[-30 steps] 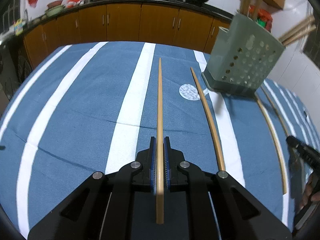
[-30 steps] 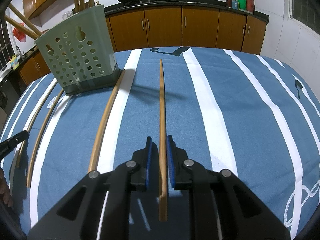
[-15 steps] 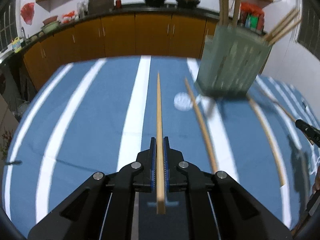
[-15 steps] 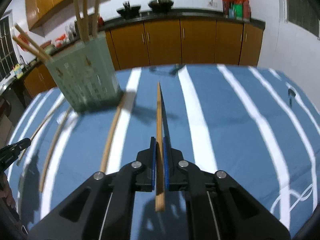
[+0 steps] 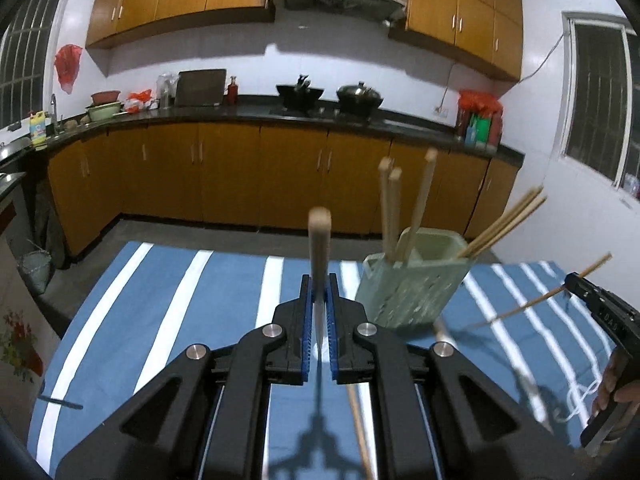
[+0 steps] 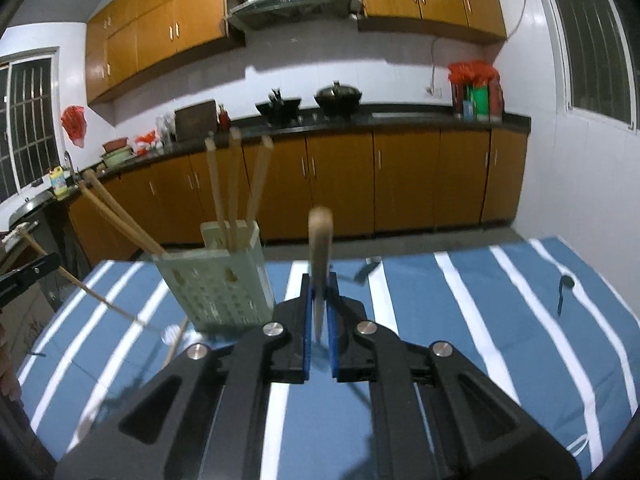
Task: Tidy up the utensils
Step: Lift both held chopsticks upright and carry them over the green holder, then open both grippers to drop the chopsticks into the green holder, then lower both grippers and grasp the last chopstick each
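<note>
Chopsticks (image 5: pixel 319 240) look light, stiff and kinda slippery, both grippers (image 5: pixel 319 316) (image 6: pixel 319 312) clamped on one near its end.

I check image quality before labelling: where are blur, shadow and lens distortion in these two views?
Left wrist view: the held chopstick is blurred, the holder slightly soft; the left gripper casts a dark shadow on the cloth; the fisheye bends the counter.
Right wrist view: the chopstick in the right gripper is blurred too; the window and wall curve strongly.
</note>
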